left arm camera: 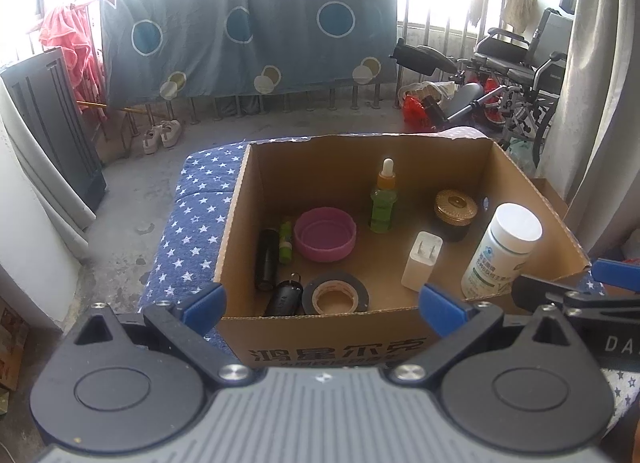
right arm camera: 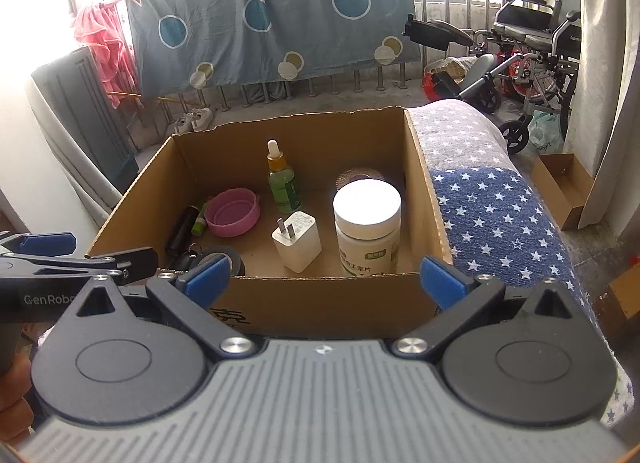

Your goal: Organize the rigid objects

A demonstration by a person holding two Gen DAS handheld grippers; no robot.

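An open cardboard box sits on a star-patterned blue cushion. Inside stand a green dropper bottle, a white pill bottle, a white charger plug and a dark jar with a gold lid. A pink lid, a tape roll, a black tube, a small green tube and a black key fob lie there too. My left gripper and right gripper are open and empty at the box's near wall.
A patterned sheet hangs on a railing at the back. A wheelchair and clutter stand back right, white shoes on the floor, a dark panel left. A small cardboard tray lies right of the cushion.
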